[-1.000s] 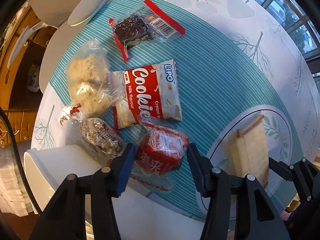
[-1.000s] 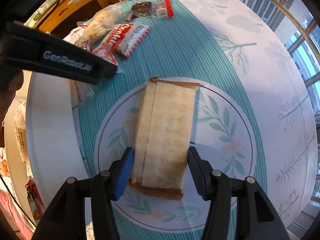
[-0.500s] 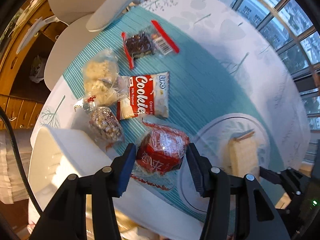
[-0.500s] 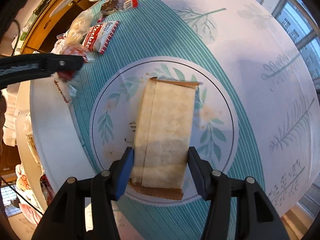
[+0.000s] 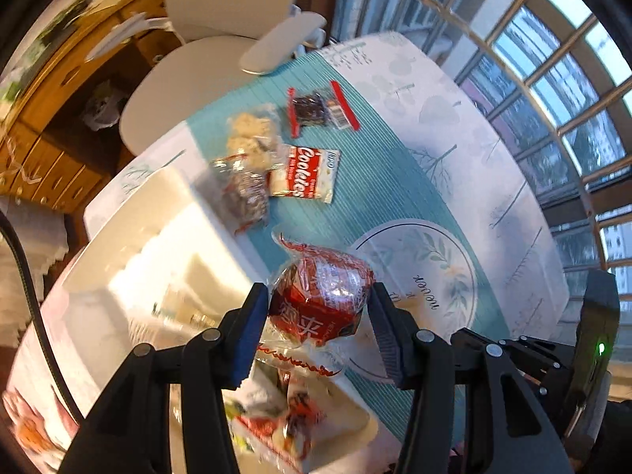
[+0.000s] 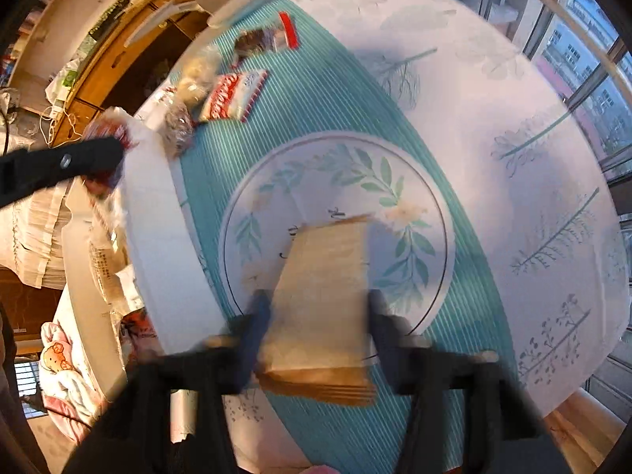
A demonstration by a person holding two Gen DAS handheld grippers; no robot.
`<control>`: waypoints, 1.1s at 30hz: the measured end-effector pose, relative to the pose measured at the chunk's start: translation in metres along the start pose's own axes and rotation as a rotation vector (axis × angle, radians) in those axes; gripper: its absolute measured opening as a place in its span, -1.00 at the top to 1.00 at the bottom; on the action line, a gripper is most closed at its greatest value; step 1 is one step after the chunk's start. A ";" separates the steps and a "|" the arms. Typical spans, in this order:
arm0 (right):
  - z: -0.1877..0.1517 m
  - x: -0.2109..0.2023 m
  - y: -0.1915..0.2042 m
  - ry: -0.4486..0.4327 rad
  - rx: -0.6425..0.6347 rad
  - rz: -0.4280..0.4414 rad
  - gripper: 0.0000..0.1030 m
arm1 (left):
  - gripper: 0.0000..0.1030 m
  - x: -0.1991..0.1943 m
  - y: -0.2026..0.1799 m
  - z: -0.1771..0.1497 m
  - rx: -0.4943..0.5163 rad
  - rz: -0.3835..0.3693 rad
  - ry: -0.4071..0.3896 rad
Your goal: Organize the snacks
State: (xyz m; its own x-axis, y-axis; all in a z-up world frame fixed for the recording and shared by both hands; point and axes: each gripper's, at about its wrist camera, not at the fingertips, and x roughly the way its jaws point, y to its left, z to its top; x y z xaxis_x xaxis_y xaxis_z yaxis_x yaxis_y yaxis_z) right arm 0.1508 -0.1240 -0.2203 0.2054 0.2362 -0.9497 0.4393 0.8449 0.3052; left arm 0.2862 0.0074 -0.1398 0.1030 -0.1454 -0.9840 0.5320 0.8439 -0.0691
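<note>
Above the counter's near edge, your left tongs [image 5: 318, 308] grip the red wrapped snack [image 5: 322, 300] over the white bin [image 5: 158, 276]; your right tongs [image 6: 320, 316] clamp the tan packet [image 6: 324, 276], lifted off the counter. Next, release each into the bin.
</note>
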 end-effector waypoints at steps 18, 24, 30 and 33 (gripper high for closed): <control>-0.015 -0.032 0.034 -0.092 -0.024 0.019 0.98 | 0.02 -0.066 0.086 -0.105 -0.271 -0.024 -0.123; -0.031 -0.039 0.048 -0.118 -0.040 0.015 0.98 | -0.01 -0.062 0.111 -0.144 -0.362 -0.083 -0.152; -0.050 -0.046 0.059 -0.144 -0.039 0.017 0.98 | -0.44 -0.063 0.122 -0.171 -0.433 -0.186 -0.221; -0.061 -0.051 0.064 -0.161 -0.047 0.008 0.98 | -0.45 -0.065 0.122 -0.179 -0.428 -0.198 -0.239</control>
State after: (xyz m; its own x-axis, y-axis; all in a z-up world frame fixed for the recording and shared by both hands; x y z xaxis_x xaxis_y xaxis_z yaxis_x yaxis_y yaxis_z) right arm 0.1145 -0.0527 -0.1564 0.3481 0.1663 -0.9226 0.3968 0.8655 0.3057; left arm 0.1939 0.2118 -0.1138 0.2507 -0.3953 -0.8837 0.1749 0.9163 -0.3602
